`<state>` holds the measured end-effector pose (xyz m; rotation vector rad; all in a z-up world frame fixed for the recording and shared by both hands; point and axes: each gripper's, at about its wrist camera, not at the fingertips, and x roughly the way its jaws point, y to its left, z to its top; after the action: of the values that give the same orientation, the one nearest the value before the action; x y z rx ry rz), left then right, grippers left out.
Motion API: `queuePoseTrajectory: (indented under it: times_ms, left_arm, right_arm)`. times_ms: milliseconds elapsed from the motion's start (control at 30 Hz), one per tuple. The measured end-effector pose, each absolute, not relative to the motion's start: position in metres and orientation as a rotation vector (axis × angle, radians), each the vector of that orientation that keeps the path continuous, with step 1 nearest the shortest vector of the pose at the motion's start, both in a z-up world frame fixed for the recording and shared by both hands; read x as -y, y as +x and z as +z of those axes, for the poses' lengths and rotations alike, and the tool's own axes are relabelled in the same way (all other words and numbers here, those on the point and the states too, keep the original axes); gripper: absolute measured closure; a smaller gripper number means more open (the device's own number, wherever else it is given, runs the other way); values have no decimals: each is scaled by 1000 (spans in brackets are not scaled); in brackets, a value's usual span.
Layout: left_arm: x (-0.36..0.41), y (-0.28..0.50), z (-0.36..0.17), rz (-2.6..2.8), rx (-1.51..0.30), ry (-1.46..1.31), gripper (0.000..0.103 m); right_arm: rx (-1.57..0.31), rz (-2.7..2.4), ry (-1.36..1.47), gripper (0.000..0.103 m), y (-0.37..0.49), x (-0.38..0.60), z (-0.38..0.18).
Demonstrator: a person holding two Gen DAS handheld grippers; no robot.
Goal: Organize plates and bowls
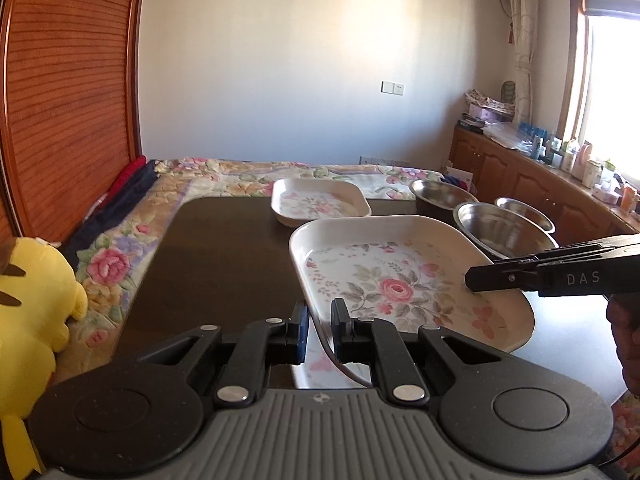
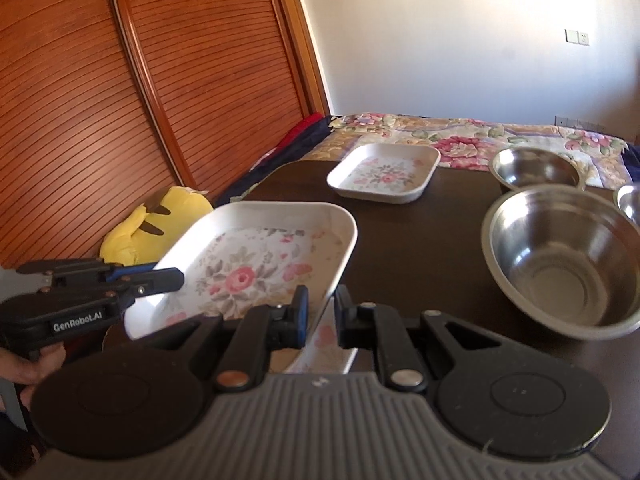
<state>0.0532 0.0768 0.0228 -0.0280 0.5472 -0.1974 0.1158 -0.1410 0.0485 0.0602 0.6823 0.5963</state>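
Two grippers share one load. Behind everything, the bed [image 1: 240, 172] with its floral cover runs along the far edge of the dark bench [image 1: 224, 256], and a slatted wooden door [image 1: 68, 92] closes off the left side. The bench's left half is bare from near edge to far edge, giving open room there; its right half is crowded.

Largest of the dishes is the big plate [image 1: 400, 276], a floral rectangular dish held tilted above the bench's near middle. The left gripper [image 1: 319, 330] is closed on its near-left rim, one finger inside and one outside the wall. The right gripper [image 2: 320, 314] is closed the same way on the plate's right rim; from the left wrist view its fingers reach in from the right over that edge.

Just right of the plate sits the big bowl [image 2: 560, 256], steel, near but apart from the plate's rim. Beyond it a second bowl [image 2: 536, 168] stands at the bench's far edge, and a third bowl [image 1: 524, 212] shows at the right margin, partly cut off. The small plate [image 2: 384, 174], same floral pattern, lies flat at the far edge, left of the second bowl and well apart from the held plate.

Off the bench's left edge, a yellow plush [image 1: 28, 300] rests on the bed.
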Motion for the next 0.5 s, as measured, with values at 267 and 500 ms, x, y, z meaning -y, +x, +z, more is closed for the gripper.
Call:
queuePoseTrajectory:
  times_ms: [267, 500]
  left_arm:
    - [-69, 47, 6, -201, -573, -30, 90]
    - [-72, 45, -3, -197, -587, -43, 90]
  right_arm:
    - [-692, 587, 98, 88, 109, 150, 30]
    - [-683, 583, 87, 88, 99, 147, 22]
